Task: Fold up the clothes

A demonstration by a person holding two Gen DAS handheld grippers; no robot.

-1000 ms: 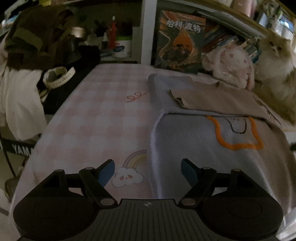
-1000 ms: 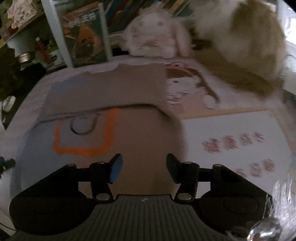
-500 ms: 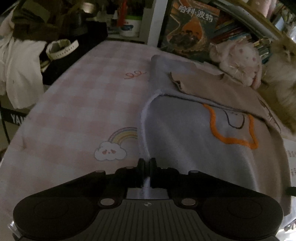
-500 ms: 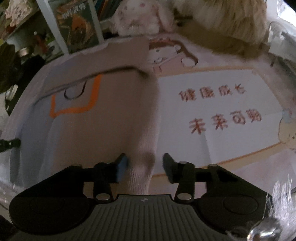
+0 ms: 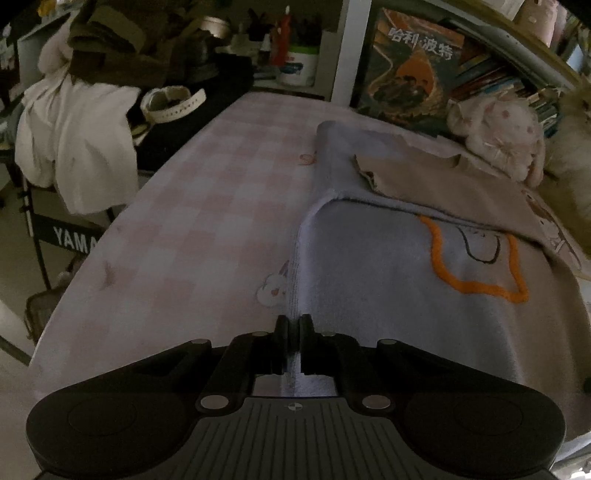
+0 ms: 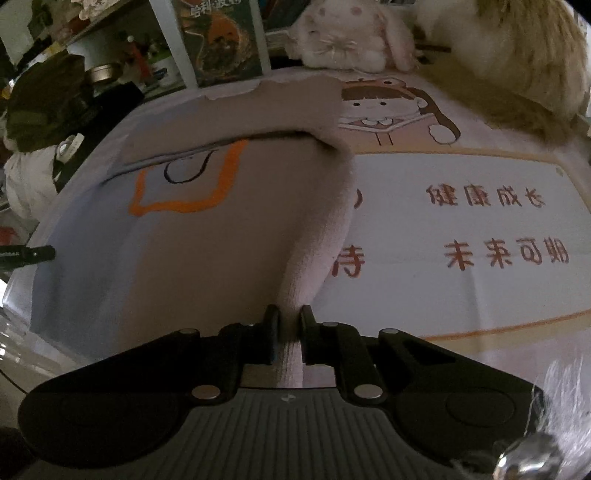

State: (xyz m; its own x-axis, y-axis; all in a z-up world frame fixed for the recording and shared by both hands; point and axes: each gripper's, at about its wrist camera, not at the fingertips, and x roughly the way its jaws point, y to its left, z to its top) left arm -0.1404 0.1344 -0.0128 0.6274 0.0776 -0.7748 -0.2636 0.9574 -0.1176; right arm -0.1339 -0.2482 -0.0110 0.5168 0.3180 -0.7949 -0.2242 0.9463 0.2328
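A light-blue and beige sweater [image 5: 388,288] with an orange outline lies flat on the bed, one beige sleeve [image 5: 443,184] folded across its upper part. My left gripper [image 5: 294,328] pinches the sweater's near left edge, with fabric between the pads while its jaws are opening slightly. In the right wrist view the same sweater [image 6: 207,251] fills the left half. My right gripper [image 6: 289,321] is closing tight on the near right edge, which rises in a ridge toward the pads.
A pink checked sheet [image 5: 203,221] lies left of the sweater, and a printed sheet with red characters [image 6: 480,221] lies right of it. At the back are a plush rabbit [image 6: 347,33], a fluffy cat [image 6: 517,55] and a book [image 5: 410,66]. White cloth [image 5: 77,147] hangs over a chair on the left.
Both grippers were open a second ago and have since shut on the sweater's near edges. The right one moved to the right edge, and the fabric there has lifted into a ridge.
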